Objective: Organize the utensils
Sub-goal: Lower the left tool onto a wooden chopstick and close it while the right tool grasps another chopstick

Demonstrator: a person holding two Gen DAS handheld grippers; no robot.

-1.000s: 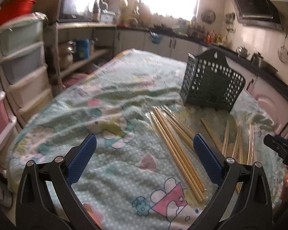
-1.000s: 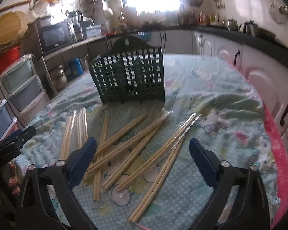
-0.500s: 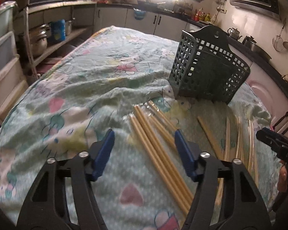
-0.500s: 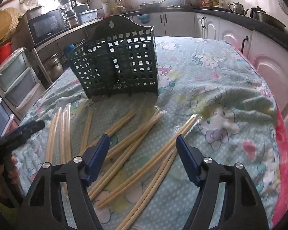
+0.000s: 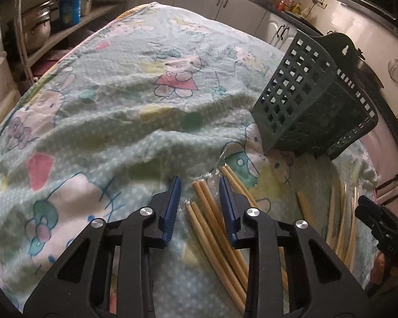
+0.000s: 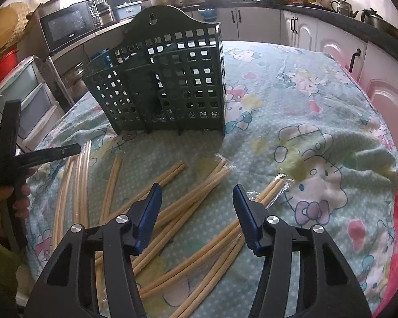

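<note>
Nothing sorted yet, judging by the scene: dark green slotted utensil basket point(image 6: 159, 84) standing upright on the cartoon-print cloth point(image 5: 114, 100) over the tabletop, both visible compartments looking empty through the grid. All the wrapped chopstick pairs point(image 6: 172, 212) loose on the cloth in front of the basket, fanned at mixed angles, several crossing; a further few point(image 6: 74, 190) lying apart toward the left hand's side.

Left tongs point(image 5: 199, 206) angled down over one wrapped pair point(image 5: 212, 212), blue pads either side of its upper end, jaws closing but with gaps visible between pads and sticks, so not clamped yet. Right tongs point(image 6: 197, 212) hanging low above the middle of the scatter, jaws also closing, roughly half apart, straddling a bundle without pressing on anything. Left handle and part of a hand point(image 6: 16, 196) visible at the edge of the right view.

Judged stage: the very first pickup, pre-grip. Left to do: pinch each pair, lift, tip upright, drop into a basket compartment, repeat for every bundle. Likely snags: slippery plastic sleeves, crossed sticks dragging neighbours along
</note>
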